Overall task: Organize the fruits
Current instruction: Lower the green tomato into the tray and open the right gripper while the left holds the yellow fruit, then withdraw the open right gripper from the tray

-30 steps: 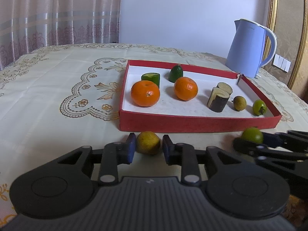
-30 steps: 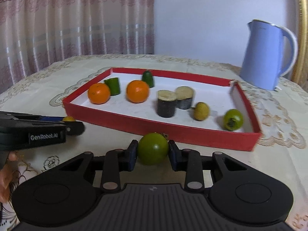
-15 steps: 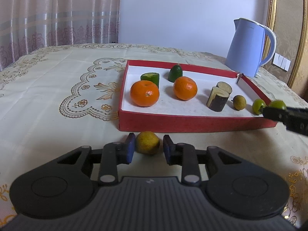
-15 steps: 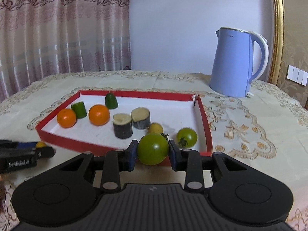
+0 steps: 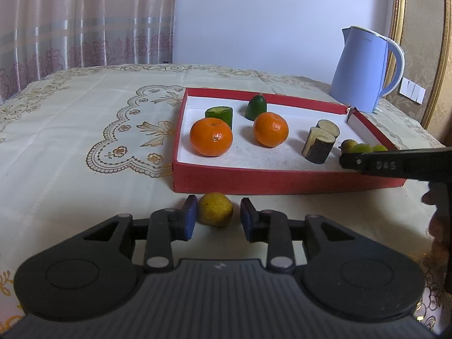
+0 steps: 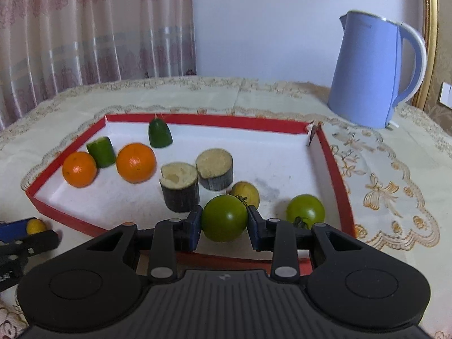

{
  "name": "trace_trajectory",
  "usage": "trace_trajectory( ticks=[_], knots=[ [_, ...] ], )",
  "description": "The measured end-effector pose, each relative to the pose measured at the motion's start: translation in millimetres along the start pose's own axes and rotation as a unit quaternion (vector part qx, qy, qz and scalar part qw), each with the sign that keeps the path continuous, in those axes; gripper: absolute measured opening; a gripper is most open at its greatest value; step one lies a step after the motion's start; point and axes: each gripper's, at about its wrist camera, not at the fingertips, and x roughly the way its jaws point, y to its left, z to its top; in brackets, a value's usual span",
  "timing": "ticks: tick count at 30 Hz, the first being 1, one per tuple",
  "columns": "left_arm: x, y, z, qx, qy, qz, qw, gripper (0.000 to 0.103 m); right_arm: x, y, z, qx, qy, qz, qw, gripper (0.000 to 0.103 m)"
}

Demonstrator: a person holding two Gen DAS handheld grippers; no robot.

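Left wrist view: the left tongs (image 5: pixel 217 217) sit low over the cloth-covered bench (image 5: pixel 70 147), just in front of the near wall of the shallow red cardboard tray with a white floor (image 5: pixel 282 181). A small round yellow fruit (image 5: pixel 215 209) rests on the cloth between the blue pads; the jaws are opening, with a gap showing on its right side, so they no longer pinch it. Inside the tray, toward its left end, lie two round orange mandarins (image 5: pixel 211 137) and behind them two dark green cut pieces (image 5: pixel 219 114). Toward the tray's right end stand two dark-skinned, pale-fleshed stubby cylinders (image 5: pixel 318 144). The right tongs (image 5: pixel 350 160) reach in over the tray's right end, partly hiding the small fruits there. A pale blue electric kettle (image 5: pixel 361 70) stands beyond the tray's far right corner.

Right wrist view: the right tongs (image 6: pixel 224 221) are pressed onto a round green tomato (image 6: pixel 224 218), both pads touching its sides, held above the tray's (image 6: pixel 226 122) near right part. Just beyond it in the tray lie a small yellowish fruit (image 6: pixel 247 192) and a second green tomato (image 6: pixel 305 210). Outside the tray's near left corner, the yellow fruit (image 6: pixel 35 226) shows by the left tongs (image 6: pixel 34 233).
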Motion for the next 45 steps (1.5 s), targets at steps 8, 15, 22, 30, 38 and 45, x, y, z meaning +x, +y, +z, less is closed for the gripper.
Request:
trace_trajectory(
  ticks=[8, 15, 22, 30, 38, 45],
  knots=[
    [0, 0, 0, 0.001, 0.0, -0.001, 1.0, 0.031, 14, -4, 5, 0.009, 0.013, -0.011, 1.0, 0.033],
    [1, -1, 0, 0.005, 0.001, -0.002, 1.0, 0.034, 16, -4, 6, 0.007, 0.01, -0.018, 1.0, 0.033],
    [1, -2, 0, 0.006, 0.001, -0.002, 1.0, 0.034, -13, -14, 1, 0.025, -0.022, -0.012, 0.999, 0.078],
    [1, -2, 0, 0.008, 0.002, 0.0, 1.0, 0.034, -57, -21, -23, 0.011, -0.058, 0.003, 0.998, 0.078],
    [1, -4, 0, 0.011, 0.002, 0.002, 0.9999, 0.034, -57, -34, -45, 0.017, -0.026, 0.027, 0.999, 0.078],
    [2, -7, 0, 0.022, 0.004, 0.009, 0.9997, 0.034, -43, -37, -49, 0.027, 0.004, 0.014, 1.0, 0.078]
  ],
)
